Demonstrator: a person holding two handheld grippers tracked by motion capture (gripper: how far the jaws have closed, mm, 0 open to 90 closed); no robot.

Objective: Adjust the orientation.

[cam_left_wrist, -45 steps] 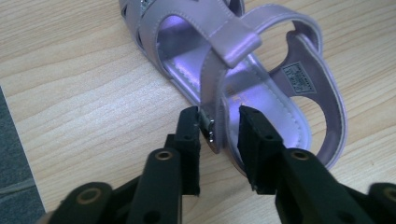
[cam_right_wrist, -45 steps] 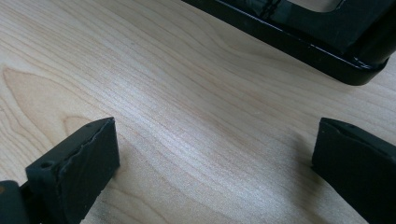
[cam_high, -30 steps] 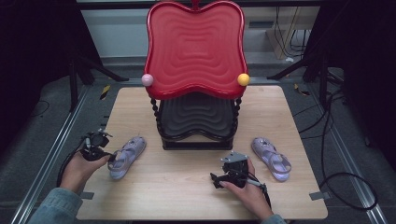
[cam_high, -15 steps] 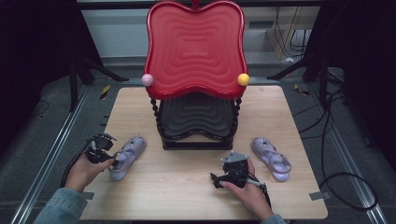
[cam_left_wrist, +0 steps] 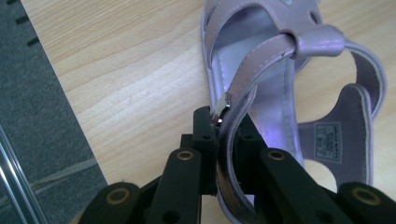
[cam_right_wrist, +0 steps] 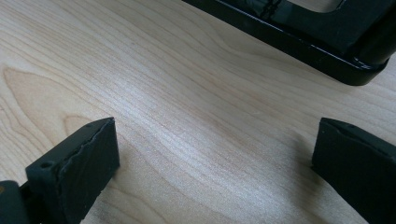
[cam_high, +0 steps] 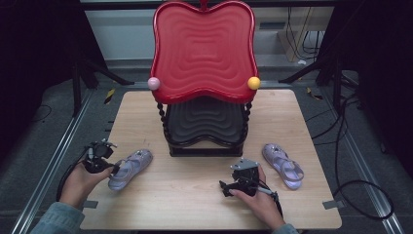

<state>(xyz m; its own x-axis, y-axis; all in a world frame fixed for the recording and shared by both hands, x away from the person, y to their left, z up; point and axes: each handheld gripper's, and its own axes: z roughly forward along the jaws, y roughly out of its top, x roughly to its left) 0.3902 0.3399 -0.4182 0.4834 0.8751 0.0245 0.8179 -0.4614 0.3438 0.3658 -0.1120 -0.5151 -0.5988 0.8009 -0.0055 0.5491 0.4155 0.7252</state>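
Two lilac sandals lie on the wooden table, one at the left (cam_high: 130,166) and one at the right (cam_high: 283,165). My left gripper (cam_high: 112,168) is at the left sandal's near end. In the left gripper view its jaws (cam_left_wrist: 225,128) are shut on the sandal's (cam_left_wrist: 273,100) ankle strap (cam_left_wrist: 261,60), just below the metal buckle. My right gripper (cam_high: 229,186) rests low over bare wood in front of the stand, left of the right sandal. Its jaws (cam_right_wrist: 215,154) stand wide open with nothing between them.
A two-tier stand sits mid-table, with a red wavy top tray (cam_high: 203,51) and a black lower tray (cam_high: 204,122). Its black base (cam_right_wrist: 299,42) lies just beyond my right gripper. The table's left edge and the grey floor (cam_left_wrist: 37,130) are close to my left gripper.
My left gripper has shifted slightly at the left sandal's near end. The right gripper and the right sandal have not moved.
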